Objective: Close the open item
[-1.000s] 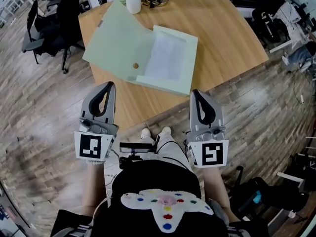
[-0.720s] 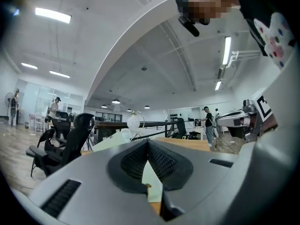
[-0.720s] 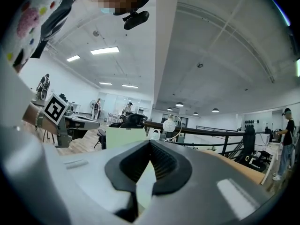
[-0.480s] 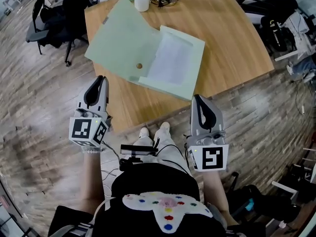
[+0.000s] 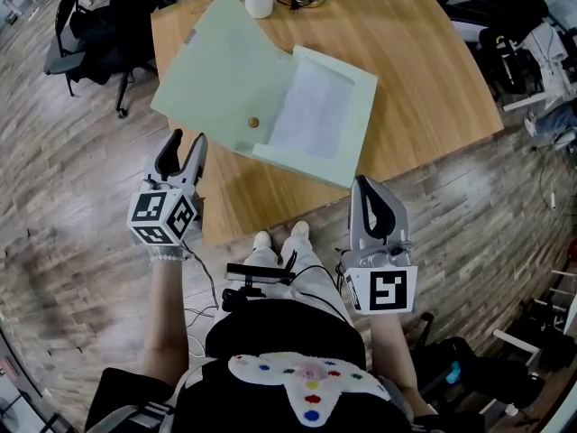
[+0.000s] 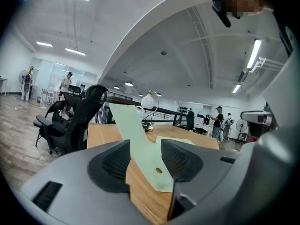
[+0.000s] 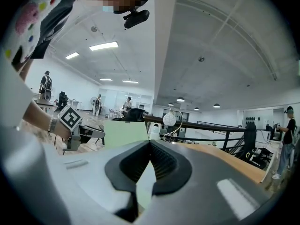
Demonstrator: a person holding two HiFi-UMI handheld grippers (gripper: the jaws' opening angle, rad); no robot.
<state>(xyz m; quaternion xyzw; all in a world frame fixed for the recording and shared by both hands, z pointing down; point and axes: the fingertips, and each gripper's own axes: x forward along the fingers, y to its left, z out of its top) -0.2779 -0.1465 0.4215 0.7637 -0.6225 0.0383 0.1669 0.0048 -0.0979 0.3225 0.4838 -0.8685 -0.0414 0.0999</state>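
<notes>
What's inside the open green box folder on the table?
A white sheet lies flat in the shallow tray of the green folder, covering most of its floor. Anything beneath that sheet is hidden.

Your left gripper (image 5: 187, 142) reaches out ahead of your left forearm (image 5: 166, 307), rolled partly onto its side so that its marker cube (image 5: 162, 217) shows two faces. Its jaws have just been opening and stand apart, clamped on nothing. To its right and drawn further back, your right gripper (image 5: 368, 186) points forward with its jaws pressed together and nothing between them, its own cube facing up.
</notes>
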